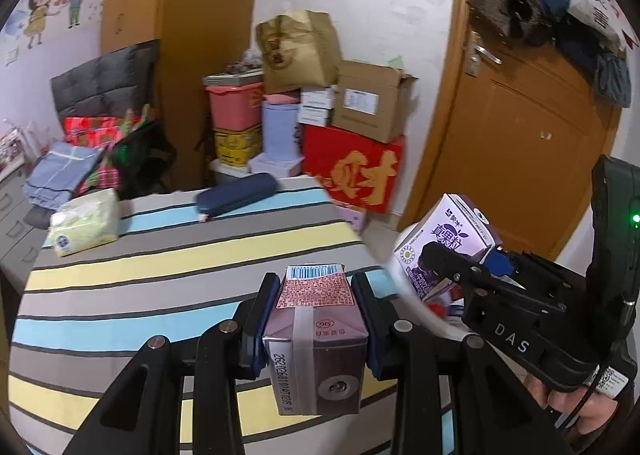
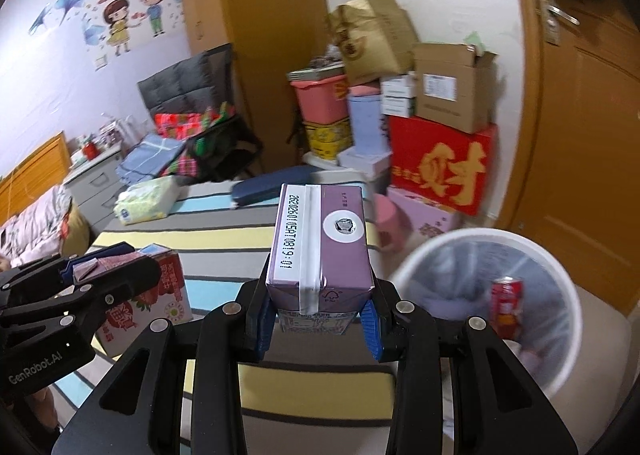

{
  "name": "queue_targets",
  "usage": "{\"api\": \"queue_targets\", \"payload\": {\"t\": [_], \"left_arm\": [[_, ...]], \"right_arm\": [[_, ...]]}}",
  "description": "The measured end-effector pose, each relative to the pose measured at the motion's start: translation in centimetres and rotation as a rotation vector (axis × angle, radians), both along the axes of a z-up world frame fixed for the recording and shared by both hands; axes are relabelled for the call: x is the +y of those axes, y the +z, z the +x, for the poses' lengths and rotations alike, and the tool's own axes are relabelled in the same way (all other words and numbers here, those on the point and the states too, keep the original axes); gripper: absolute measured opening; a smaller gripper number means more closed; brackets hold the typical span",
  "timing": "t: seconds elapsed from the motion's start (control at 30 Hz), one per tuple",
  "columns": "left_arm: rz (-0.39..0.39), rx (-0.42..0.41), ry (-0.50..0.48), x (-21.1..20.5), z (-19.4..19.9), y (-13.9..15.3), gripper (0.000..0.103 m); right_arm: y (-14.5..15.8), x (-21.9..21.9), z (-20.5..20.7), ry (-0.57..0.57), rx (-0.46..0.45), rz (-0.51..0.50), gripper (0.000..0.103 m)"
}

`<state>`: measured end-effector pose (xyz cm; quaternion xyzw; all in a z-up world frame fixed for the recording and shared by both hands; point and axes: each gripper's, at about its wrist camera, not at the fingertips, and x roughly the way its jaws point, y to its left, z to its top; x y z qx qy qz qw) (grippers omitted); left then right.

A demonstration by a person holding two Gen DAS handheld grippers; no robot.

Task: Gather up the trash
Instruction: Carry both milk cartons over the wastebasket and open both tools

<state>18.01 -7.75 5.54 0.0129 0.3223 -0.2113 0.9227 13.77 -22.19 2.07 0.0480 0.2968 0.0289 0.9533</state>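
The left gripper [image 1: 316, 319] is clamped on a strawberry drink carton [image 1: 316, 335], its blue pads pressed against the two long side faces. This carton is a small brick with a reddish printed end panel, a barcode along the far edge and a pierced foil straw hole on the end toward the camera. Its long axis runs straight along the gripper's fingers, pointing away and somewhat down over the striped cover [image 1: 160, 295] of the worktop. In the right wrist view its red strawberry side shows below the black fingers.

The right gripper [image 2: 320, 319] is clamped in the same manner on a purple drink carton [image 2: 320, 243], a pale violet brick with a white glued seam, a printed date code along one edge and a round white straw hole, already pierced. It is held by its lower part, and its long axis tilts up and away from the gripper. In the left wrist view the same carton shows its purple front with a grape picture.

Just right of the purple carton and lower stands a white trash bin [image 2: 568, 295], lined with a bag, with a red can [image 2: 507, 307] upright inside. Both cartons are in the air, over the striped worktop edge beside the bin.
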Motion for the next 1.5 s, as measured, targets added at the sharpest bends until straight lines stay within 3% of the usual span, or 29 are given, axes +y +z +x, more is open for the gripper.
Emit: {"api": "queue_targets", "payload": {"t": [0.57, 1.1, 1.27, 1.3, 1.33, 1.4, 1.5], "left_arm": [[0.017, 0.028, -0.162, -11.2, -0.1, -1.7, 0.037], [0.052, 0.133, -0.227, -17.4, 2.5, -6.1, 0.037], [0.065, 0.143, -0.206, -18.0, 3.2, -6.6, 0.046], [0.069, 0.139, -0.200, -17.9, 3.1, -6.6, 0.055], [0.070, 0.134, -0.197, -17.9, 3.1, -6.6, 0.058], [0.054, 0.141, -0.203, -17.7, 3.2, -6.5, 0.058], [0.063, 0.127, -0.190, -17.6, 3.1, -6.3, 0.058]], "right_arm": [[-0.9, -9.4, -2.9, -0.201, 0.031, 0.005, 0.037], [-4.0, -14.1, -1.7, -0.270, 0.156, -0.015, 0.037], [-4.5, -14.8, -1.5, -0.288, 0.181, -0.026, 0.038], [-4.5, -14.9, -1.4, -0.293, 0.182, -0.030, 0.040], [-4.5, -14.9, -1.5, -0.287, 0.180, -0.030, 0.042], [-4.5, -15.0, -1.5, -0.280, 0.178, -0.023, 0.058], [-4.2, -14.9, -1.6, -0.288, 0.165, -0.034, 0.061]]}}
